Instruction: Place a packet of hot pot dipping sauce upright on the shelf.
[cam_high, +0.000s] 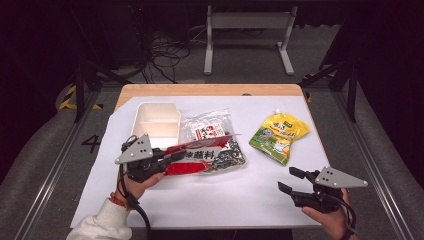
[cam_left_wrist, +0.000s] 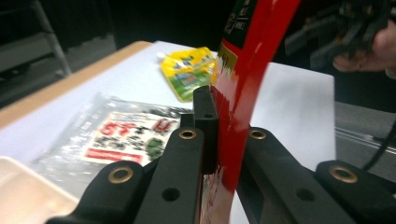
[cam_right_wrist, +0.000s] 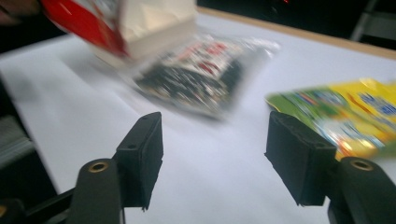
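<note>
A: What can you read on the red packet (cam_high: 200, 155)?

B: White Chinese characters on a red band; in the high view they look like "蘸料", though the print is small. The clear bag (cam_high: 216, 136) under it has a red and white label, too blurred to read. The yellow pouch (cam_high: 278, 136) carries green artwork and lettering I can't make out. A figure "4" (cam_high: 91, 143) is marked on the floor at 9 o'clock from the counter (cam_high: 210, 200).

A: And where's the packet against the jaws?

B: The left gripper (cam_high: 167, 157) has its jaws clamped on the packet's left end. In the left gripper view the red film runs straight up between the two black pads, pinched tight. The packet hangs out toward 3 o'clock, lifted over the clear bag, with the white tray (cam_high: 155, 122) at 12 o'clock from the gripper.

A: The other one?

B: The right gripper (cam_high: 291, 181) is low at 5 o'clock on the counter, jaws apart with nothing between them, pointing toward 9 o'clock. The yellow pouch lies near, at 12 o'clock from it.
</note>
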